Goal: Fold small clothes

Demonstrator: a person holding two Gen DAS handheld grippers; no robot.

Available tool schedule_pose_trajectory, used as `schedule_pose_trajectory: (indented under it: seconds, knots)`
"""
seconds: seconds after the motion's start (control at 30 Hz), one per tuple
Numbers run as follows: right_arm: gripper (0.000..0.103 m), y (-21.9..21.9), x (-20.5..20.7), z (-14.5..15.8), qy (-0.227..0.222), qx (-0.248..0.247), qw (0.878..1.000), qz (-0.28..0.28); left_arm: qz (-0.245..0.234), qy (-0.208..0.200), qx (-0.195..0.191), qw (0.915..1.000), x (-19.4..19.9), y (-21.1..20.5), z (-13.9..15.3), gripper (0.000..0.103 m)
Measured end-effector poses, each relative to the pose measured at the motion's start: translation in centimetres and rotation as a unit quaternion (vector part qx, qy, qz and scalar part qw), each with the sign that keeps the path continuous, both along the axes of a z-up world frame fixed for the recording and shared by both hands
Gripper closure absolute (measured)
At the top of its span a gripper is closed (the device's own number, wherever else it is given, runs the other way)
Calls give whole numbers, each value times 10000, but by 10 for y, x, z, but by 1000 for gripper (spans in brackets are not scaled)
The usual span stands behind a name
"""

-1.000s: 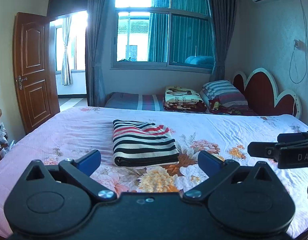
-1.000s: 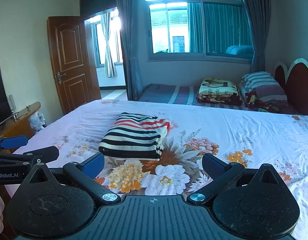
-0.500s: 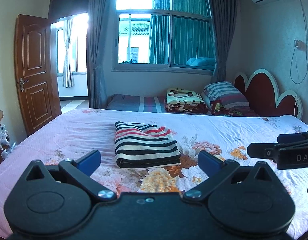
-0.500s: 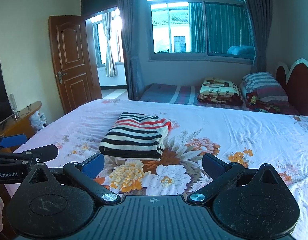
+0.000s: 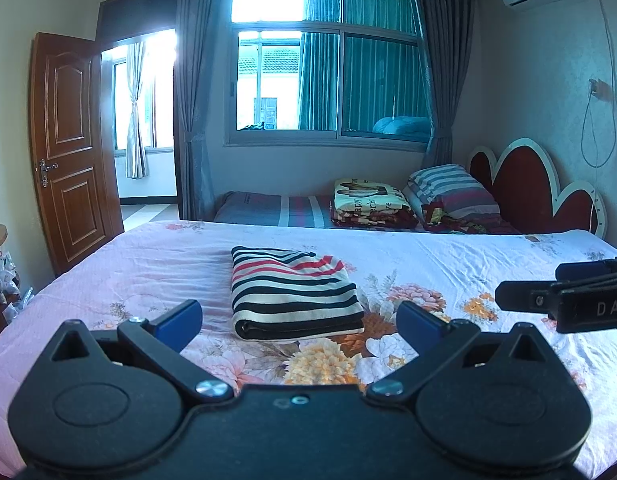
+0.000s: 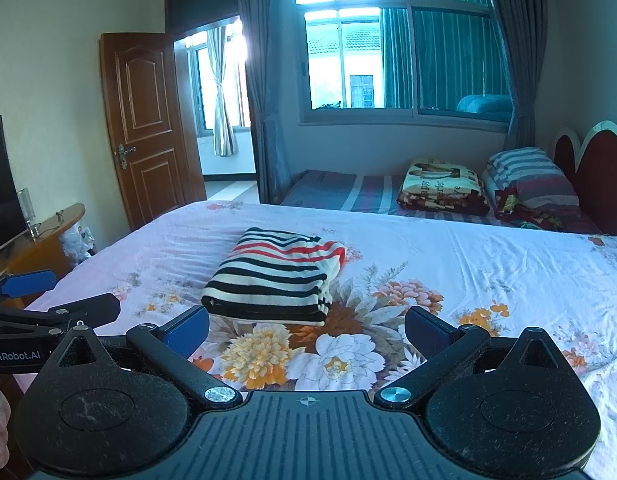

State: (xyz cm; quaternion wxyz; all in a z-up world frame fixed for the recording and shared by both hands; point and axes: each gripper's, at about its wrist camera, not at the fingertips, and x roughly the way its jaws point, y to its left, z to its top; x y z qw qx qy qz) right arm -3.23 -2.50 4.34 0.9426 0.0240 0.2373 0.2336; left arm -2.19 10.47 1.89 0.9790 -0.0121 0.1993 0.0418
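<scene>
A striped garment [image 5: 294, 294] in black, cream and red lies folded into a neat rectangle on the floral bedsheet [image 5: 448, 264]; the right wrist view shows the same striped garment [image 6: 274, 278]. My left gripper [image 5: 299, 320] is held open above the sheet, short of the garment's near edge, with nothing between its blue pads. My right gripper [image 6: 306, 330] is also open and empty, just short of the garment. Each gripper shows at the edge of the other's view: the right gripper [image 5: 564, 296] and the left gripper [image 6: 48, 300].
A second bed [image 5: 292, 212] beyond carries a folded blanket [image 5: 368, 202] and a striped pillow [image 5: 452, 192] by a red headboard [image 5: 536, 188]. An open wooden door [image 5: 66, 148] stands left. A wooden desk [image 6: 40, 240] with a dark screen [image 6: 0, 176] sits by the bed's left side.
Both grippers have drifted slightly back and up from the bed; the garment lies unmoved and both grippers stay open.
</scene>
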Motion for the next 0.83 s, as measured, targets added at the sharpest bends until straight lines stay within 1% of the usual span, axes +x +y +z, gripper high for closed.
schedule_pose_trajectory:
  seconds: [0.43,0.57,0.6,0.73,0.83]
  knots:
    - [0,0,0,-1,1,-21,10000,36,-53,-7,-16,10000,1,1,-3,1]
    - [0,0,0,-2,13,-29,10000,44,-94,-19,-98,9999,2,4,-3,1]
    - [0,-1,0,-2,18,-25,10000,53,-23,9,-108,9999,3,5,-4,2]
    - [0,-1,1,-3,16,-19,10000,67,-118,2,-29,9999,4,7,-5,2]
    - [0,-1,2,-3,12,-14,10000,88,-146,-52,-87,9998,3,8,-3,2]
